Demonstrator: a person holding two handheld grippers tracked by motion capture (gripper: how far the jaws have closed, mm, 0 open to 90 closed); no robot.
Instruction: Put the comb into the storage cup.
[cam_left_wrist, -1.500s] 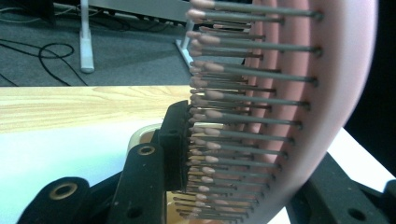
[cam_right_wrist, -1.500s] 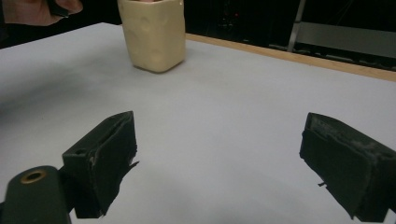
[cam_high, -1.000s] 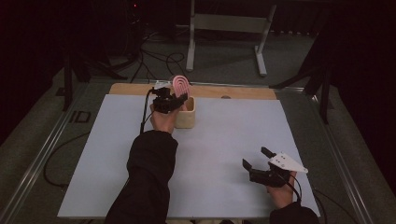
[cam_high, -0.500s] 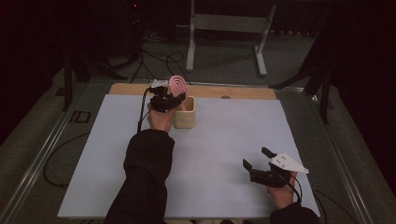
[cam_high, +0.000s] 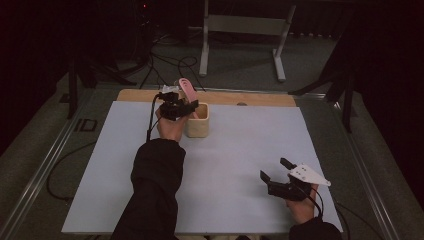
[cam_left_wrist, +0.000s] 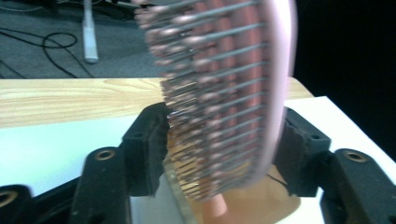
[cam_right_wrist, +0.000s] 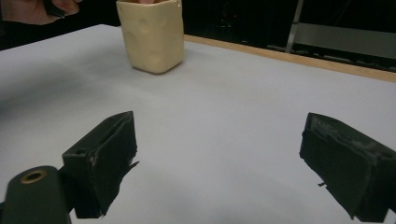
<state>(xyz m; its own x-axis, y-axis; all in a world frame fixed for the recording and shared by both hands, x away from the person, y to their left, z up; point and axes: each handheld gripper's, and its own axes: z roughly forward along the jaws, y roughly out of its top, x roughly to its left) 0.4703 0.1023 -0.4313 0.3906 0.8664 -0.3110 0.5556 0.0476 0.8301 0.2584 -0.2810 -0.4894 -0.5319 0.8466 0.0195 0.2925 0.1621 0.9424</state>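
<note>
The pink hairbrush (cam_left_wrist: 219, 98) stands handle-down in the cream cup (cam_high: 197, 121) on the desk (cam_high: 235, 150); left gripper (cam_high: 181, 107) fingers have just been opening around it, right gripper (cam_high: 278, 171) fingers spread, nothing between; no readable writing

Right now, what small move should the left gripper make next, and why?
Probably draw the left gripper straight back. Its jaws have just been opening, and the pink hairbrush stands between them, handle down in the cream cup, with a gap at the far jaw. The right gripper rests open, apart.
</note>
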